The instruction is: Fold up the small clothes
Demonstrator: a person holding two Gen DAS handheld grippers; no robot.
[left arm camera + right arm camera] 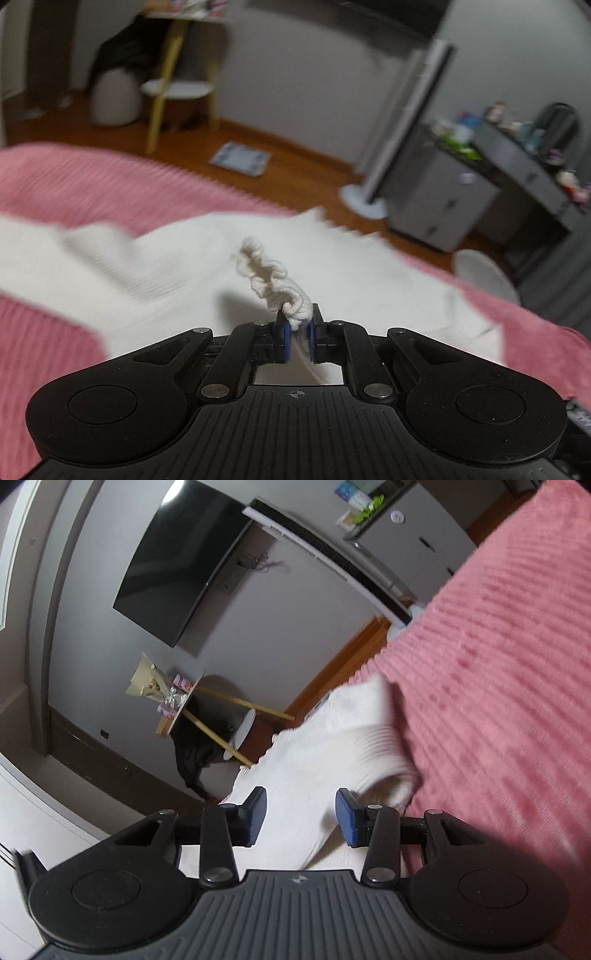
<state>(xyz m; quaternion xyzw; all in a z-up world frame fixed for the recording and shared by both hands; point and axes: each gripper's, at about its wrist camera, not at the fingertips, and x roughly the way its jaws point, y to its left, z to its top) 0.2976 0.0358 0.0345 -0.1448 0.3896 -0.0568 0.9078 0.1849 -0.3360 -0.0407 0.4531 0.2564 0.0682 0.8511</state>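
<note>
Left wrist view looks down over a bed spread with a pink ribbed blanket (74, 192), its plush cords running in fine parallel ridges. On the blanket lies a white knit garment (177, 273), soft and finely ribbed, spread in a broad irregular sheet with a jagged far edge. Beyond the bed runs a wooden floor (303, 166), glossy and warm brown, with a grey cabinet (439, 199) of flat drawer fronts at the right and a small stand with slanted yellow wooden legs (166, 74) at the back. The left tongs (298, 334), black with blue pads, are pinched nearly closed on a bunched edge of the garment, and a crinkled, curly ruffle of the knit rises from between the pads.

Right wrist view is rolled sideways, so the blanket (498, 664) climbs the right side. The garment (325, 746) lies on it as a thick folded wedge with rounded ribbed edges. The right tongs (301, 818) stand partly apart with the white cloth in the gap behind them, the blue pads not pressing on it. A flat black screen (177, 568) hangs on the grey wall.
</note>
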